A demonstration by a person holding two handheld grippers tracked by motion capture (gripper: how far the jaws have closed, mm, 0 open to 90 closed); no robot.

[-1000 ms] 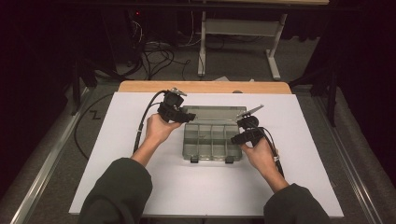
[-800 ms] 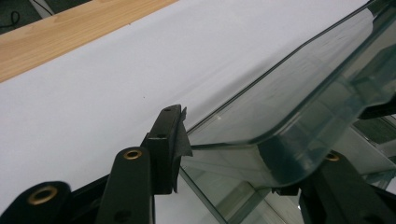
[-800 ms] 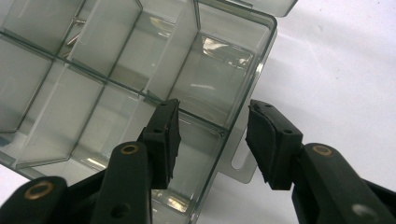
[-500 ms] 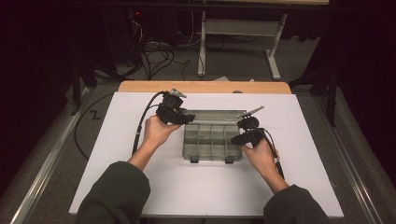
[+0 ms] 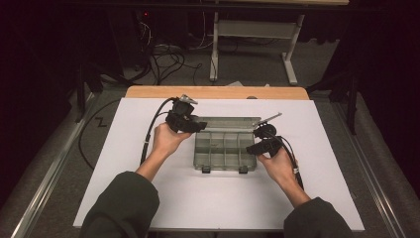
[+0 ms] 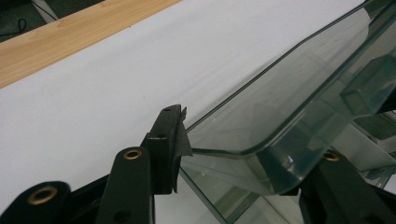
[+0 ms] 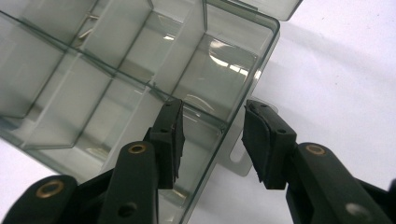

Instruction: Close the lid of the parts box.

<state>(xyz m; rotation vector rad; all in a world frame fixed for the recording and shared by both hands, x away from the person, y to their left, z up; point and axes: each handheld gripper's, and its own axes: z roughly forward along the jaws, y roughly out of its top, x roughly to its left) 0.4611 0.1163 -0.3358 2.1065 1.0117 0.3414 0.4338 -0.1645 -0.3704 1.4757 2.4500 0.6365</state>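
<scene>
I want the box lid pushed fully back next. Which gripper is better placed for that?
Probably the left gripper: its jaws straddle the lid edge. The right gripper stands open astride the box side wall, well placed to steady it.

A white-topped bench [image 5: 148, 198] with a bare wooden strip [image 5: 218, 92] along its far edge carries one thing, a clear compartment box [image 5: 225, 148], which lies flat on the white surface between the left hand-held gripper [image 5: 190, 124] and the right hand-held gripper [image 5: 260, 145].
</scene>
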